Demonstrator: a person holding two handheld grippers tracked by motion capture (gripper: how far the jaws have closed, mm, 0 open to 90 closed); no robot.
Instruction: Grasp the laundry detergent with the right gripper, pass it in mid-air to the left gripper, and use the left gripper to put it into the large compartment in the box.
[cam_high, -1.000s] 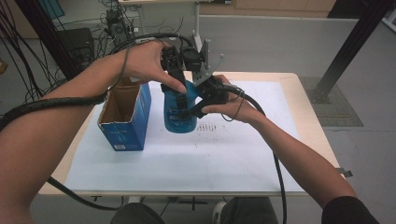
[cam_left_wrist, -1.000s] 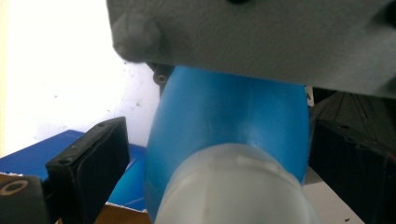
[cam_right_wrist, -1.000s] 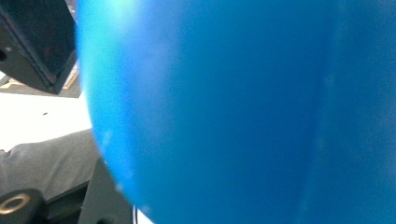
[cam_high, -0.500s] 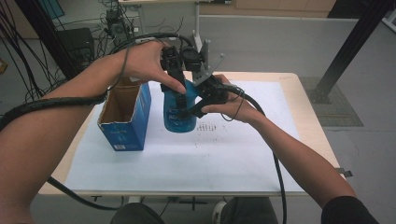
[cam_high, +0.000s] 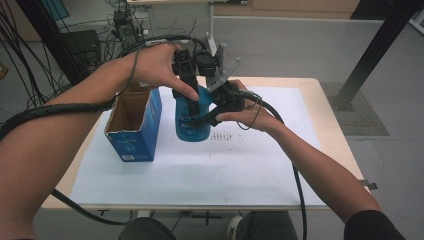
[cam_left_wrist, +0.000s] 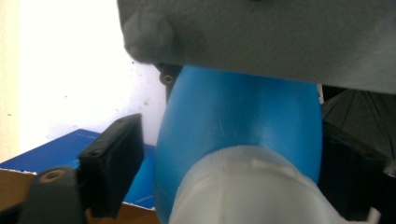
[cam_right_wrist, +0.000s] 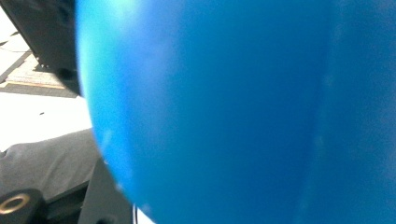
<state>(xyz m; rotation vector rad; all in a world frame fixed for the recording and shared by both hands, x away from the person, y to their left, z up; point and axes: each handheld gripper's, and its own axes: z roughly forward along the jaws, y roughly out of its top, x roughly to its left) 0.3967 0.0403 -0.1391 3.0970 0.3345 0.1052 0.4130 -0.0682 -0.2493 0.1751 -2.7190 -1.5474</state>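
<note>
carton (cam_high: 134, 125) stands open-topped at your left on the surface (cam_high: 250, 165), untouched. beside it the blue bottle (cam_high: 192, 120) stands upright. your left gripper (cam_high: 192, 95) has just been narrowing its fingers (cam_left_wrist: 116, 163) around the white cap (cam_left_wrist: 247, 186), though one still stands clear of it. your right gripper (cam_high: 210, 117) grasps the bottle's body, clenched, so uncapping looks close.

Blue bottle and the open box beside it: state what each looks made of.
Blue bottle: probably plastic, smooth and slightly glossy, with soft highlights on its rounded body; its whitish cap looks like ridged, translucent plastic. Open box: cardboard, going by the raw brown inner walls and flaps, with a printed blue outside that looks lightly coated.
</note>
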